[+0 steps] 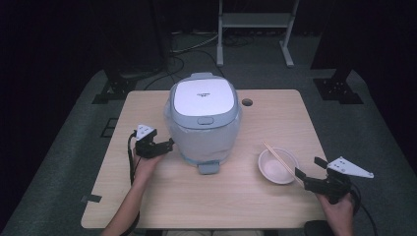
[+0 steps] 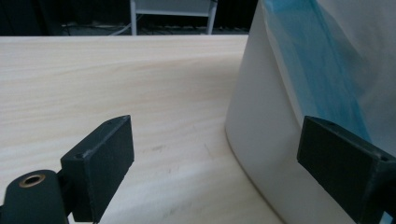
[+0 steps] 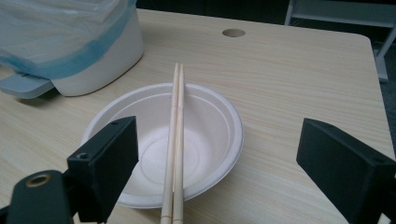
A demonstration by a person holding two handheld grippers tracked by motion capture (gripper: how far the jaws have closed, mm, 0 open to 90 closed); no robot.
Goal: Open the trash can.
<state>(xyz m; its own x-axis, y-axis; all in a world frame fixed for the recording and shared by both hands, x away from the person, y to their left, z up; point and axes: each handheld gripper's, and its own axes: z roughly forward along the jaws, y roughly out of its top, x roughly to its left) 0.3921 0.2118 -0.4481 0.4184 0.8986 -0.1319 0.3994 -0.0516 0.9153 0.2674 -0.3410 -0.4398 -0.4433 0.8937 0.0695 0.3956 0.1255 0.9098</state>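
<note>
My 2 claws are hovering spread over the surface (image 1: 231,196).
Right claw (image 1: 306,172) is facing chopsticks (image 3: 175,140) across the bowl (image 3: 212,140); left claw (image 1: 169,143) is flanking the bin (image 1: 204,123).

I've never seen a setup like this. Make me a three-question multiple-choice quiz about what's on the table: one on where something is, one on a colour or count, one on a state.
1. Where do the chopsticks lie?
A. Across the rim of the white bowl
B. On top of the bin's lid
C. On the floor

2. How many chopsticks are there?
A. One
B. Two
C. Four

3. How is the lid of the pedal bin?
A. Taken off and on the table
B. Tipped wide open
C. Closed

Answers:
1. A: in the right gripper view the sticks span the bowl from its near edge to its far edge.
2. B: two thin wooden sticks lie side by side, touching.
3. C: the high view shows the white and grey lid lying flat on the bin, with the liner bag hanging out below it.
</note>
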